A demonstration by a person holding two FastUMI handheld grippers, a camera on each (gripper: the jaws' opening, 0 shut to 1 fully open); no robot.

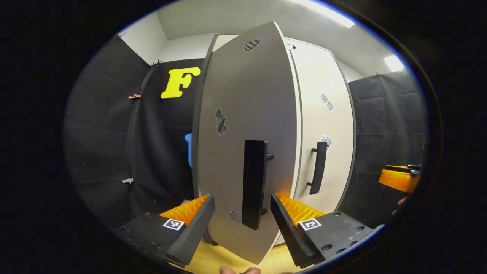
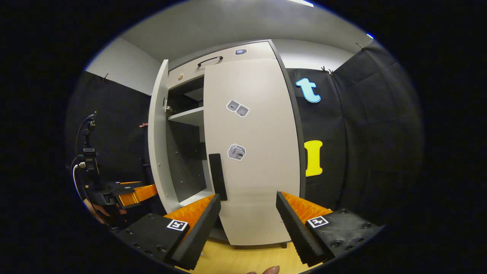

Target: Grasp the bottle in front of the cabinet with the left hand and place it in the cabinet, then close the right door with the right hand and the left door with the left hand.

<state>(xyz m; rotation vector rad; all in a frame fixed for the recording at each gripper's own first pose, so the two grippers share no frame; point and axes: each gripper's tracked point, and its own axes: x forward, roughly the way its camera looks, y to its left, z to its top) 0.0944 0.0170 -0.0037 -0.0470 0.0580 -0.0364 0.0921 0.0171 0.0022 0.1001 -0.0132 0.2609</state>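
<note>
**Right door shut, left door ajar, both grippers clear of the cabinet**

Landmark: the cabinet, standing on a pale wooden floor against the black booth wall.

Right door: lies flush with the cabinet front in the right gripper view. Its black handle sits along the inner edge, and stickers show on the panel above and beside it.

Left door: stands open, swung outward from the cabinet. In the left gripper view its outer face is close to the camera, with its black handle upright between the two fingers. In the right gripper view the door is seen edge-on at the cabinet's left side, with the interior exposed between it and the right door: one shelf high up and a lower board near the base.

Bottle: cannot be made out; the visible slice of the interior is dark and narrow.

Left gripper: jaws apart, in front of the left door. The handle stands in the gap; whether either finger touches it cannot be told.

Right gripper: jaws apart, in front of the right door's lower part, holding nothing and clear of the panel.

The left gripper also appears in the right gripper view, low and to the left of the cabinet, held in a hand.
</note>
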